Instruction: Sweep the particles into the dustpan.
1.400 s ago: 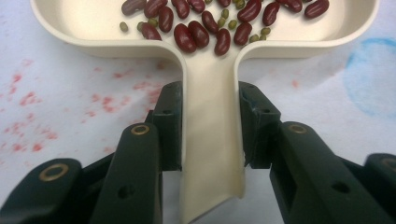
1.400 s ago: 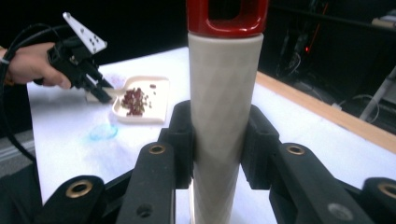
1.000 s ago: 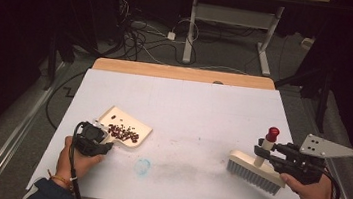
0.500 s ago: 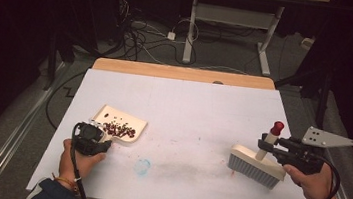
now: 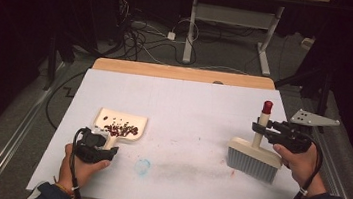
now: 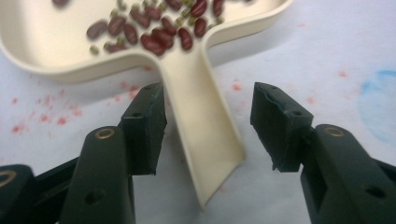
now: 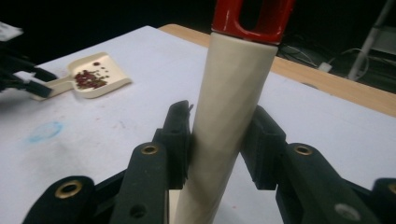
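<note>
A cream dustpan [image 5: 121,122] lies on the white table, holding dark red beans [image 5: 121,129]. Its flat handle [image 6: 196,93] runs between the jaws of my left gripper [image 6: 208,128], which have just been opening. The right pad stands clear of the handle, so the gripper is open. A brush [image 5: 253,161] with grey bristles rests bristles-down at the right. Its cream handle [image 7: 233,84] with a red cap [image 5: 267,107] stands nearly upright. My right gripper [image 7: 217,144] has been easing open, and both pads still lie against the handle.
A blue smear [image 5: 142,166] and faint reddish specks [image 5: 231,172] mark the white cover [image 5: 189,106]. A wooden edge [image 5: 182,73] bounds the far side. Behind it are floor cables [image 5: 141,35] and a desk frame [image 5: 229,20].
The left jaws have spread apart from the dustpan handle; the dustpan stayed put. The right hand carried the brush a little farther away, and its handle now stands more upright.
</note>
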Tool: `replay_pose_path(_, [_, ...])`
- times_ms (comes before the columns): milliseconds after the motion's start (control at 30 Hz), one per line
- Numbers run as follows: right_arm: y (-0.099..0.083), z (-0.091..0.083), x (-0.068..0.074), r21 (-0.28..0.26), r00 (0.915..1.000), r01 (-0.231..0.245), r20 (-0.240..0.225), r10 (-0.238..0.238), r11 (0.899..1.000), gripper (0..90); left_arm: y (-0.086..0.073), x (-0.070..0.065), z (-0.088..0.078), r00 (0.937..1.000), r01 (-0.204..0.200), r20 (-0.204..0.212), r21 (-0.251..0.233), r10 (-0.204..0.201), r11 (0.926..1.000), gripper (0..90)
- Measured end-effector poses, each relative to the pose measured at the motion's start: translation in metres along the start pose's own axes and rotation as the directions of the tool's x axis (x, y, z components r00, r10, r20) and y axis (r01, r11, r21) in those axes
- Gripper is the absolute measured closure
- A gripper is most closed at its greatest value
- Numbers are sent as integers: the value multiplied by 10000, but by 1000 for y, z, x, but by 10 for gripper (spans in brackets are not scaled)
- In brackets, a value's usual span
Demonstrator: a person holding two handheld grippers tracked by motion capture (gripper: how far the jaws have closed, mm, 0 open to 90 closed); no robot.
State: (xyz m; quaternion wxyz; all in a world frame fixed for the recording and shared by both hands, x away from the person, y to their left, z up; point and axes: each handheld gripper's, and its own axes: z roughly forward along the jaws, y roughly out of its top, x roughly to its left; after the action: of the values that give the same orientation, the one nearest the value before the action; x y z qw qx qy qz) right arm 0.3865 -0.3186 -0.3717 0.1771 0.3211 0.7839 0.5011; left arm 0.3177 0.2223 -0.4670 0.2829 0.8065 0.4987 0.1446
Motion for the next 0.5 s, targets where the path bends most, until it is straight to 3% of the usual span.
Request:
replay_pose_path(233, [4,19,-12,424,9983,163,558,-186,9990,620,-11,-6,-9,9986,102,524,-38,-100,9999,446])
replay_pose_path(300, [5,24,-16,608,9969,149,764,-195,9980,614,-12,-9,-9,9986,-108,512,9,108,9999,448])
replay_pose_path(400, [4,30,-21,852,9937,117,1097,-211,9963,596,-12,-12,-12,9979,-563,298,-289,572,9980,437])
replay_pose_path(500, [5,37,-26,1129,9849,181,1691,-372,9934,557,-10,-17,-17,9941,-1059,139,-955,1077,9898,369])
